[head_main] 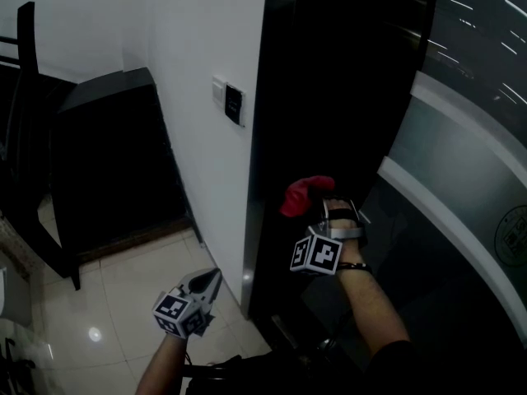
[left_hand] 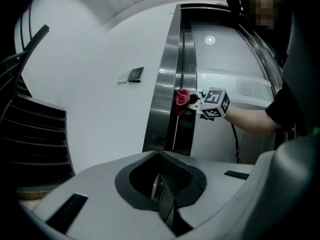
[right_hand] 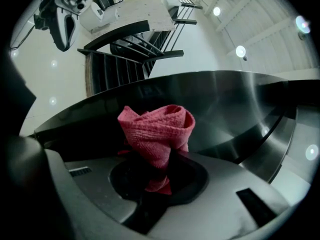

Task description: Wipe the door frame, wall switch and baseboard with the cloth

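Dark cabinet [head_main: 115, 163] on glossy tiled floor [head_main: 123, 299]

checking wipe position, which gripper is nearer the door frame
Right. The right gripper holds the red cloth at the door frame; the left gripper hangs lower, by the white wall, jaws shut.

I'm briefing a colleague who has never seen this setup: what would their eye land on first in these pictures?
The red cloth stands out most, bunched in the closed jaws of the right gripper at the dark, glossy door frame. Next comes the small wall switch on the white wall left of the frame. The left gripper hangs low over the pale tiled floor, jaws together and empty.
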The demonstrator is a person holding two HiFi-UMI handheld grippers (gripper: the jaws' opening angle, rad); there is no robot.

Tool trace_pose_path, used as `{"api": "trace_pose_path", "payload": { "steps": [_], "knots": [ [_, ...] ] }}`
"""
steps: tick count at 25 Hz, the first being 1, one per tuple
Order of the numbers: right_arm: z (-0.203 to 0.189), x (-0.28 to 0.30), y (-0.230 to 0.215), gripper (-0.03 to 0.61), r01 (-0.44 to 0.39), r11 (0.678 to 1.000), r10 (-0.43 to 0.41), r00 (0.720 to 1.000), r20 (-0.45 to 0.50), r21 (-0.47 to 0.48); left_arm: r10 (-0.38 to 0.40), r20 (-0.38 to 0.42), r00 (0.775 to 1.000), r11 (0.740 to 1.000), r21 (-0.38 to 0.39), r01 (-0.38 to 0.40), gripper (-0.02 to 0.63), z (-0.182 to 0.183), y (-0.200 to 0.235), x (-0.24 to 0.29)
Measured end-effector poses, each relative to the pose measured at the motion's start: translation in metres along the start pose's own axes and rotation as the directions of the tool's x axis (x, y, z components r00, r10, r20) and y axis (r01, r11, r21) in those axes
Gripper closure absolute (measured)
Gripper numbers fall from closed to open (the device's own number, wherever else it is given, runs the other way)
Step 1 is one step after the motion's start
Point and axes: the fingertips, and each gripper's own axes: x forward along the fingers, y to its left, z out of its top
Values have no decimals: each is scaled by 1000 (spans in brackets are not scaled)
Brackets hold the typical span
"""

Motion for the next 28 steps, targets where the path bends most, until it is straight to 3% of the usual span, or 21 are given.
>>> {"api": "trace_pose_path", "payload": {
  "steps": [8, 28],
  "knots": [
    [-4, -1, 21, 522, -17, 1000, 17, 1000, 18, 17, -11, -52, 999, 1000, -13, 10, 621, -16, -7, 2],
    [-18, 1, 101, 522, -92, 994, 90, 995, 46, 63, 38, -81, 996, 999, -20, -39, 621, -31, 2, -4]
  ]
}}
